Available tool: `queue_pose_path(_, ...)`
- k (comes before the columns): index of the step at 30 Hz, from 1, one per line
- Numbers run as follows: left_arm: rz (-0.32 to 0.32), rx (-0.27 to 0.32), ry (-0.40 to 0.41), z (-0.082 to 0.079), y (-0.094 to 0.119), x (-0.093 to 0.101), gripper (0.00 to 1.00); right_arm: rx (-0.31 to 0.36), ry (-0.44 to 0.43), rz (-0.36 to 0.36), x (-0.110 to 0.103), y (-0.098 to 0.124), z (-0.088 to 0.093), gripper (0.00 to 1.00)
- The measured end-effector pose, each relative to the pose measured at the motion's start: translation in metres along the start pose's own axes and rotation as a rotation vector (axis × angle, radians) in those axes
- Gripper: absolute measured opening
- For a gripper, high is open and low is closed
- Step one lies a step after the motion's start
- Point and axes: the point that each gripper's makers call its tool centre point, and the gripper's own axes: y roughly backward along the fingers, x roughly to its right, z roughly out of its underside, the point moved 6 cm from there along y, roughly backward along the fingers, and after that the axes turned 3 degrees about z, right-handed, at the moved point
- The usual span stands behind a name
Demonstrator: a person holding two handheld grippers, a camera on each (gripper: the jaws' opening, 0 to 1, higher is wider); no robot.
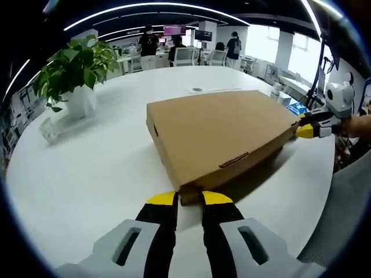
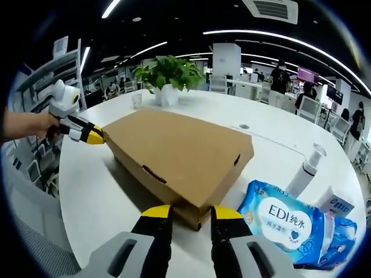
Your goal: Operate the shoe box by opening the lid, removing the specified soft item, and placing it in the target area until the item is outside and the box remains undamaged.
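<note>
A closed brown cardboard shoe box (image 1: 223, 133) (image 2: 174, 147) lies flat on the round white table (image 1: 87, 174), lid down. My left gripper (image 1: 189, 199) sits low at the box's near corner, jaws a little apart with the corner edge between the yellow tips. It also shows as the left gripper (image 2: 93, 136) at the box's far left corner, held by a hand. My right gripper (image 2: 192, 212) stands at the opposite corner, jaws apart around that edge. From the left it shows as the right gripper (image 1: 305, 131) at the box's right corner. The soft item is hidden inside the box.
A potted plant (image 1: 75, 75) (image 2: 168, 78) and a small glass (image 1: 49, 130) stand beyond the box. A blue tissue pack (image 2: 290, 229), a white bottle (image 2: 307, 168) and another pack (image 2: 337, 204) lie right of my right gripper. People and chairs stand in the far room.
</note>
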Motion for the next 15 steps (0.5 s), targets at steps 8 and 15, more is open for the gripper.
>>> queue_pose_path(8,0.004,0.000,0.013,-0.001,-0.001,-0.001,0.14,0.000,-0.011,0.004,0.003,-0.002,-0.001,0.23)
queue_pose_path(15,-0.003,0.011,0.017,0.003,0.008,0.003,0.20,0.031,-0.023,0.024,0.005,0.010,-0.002,0.33)
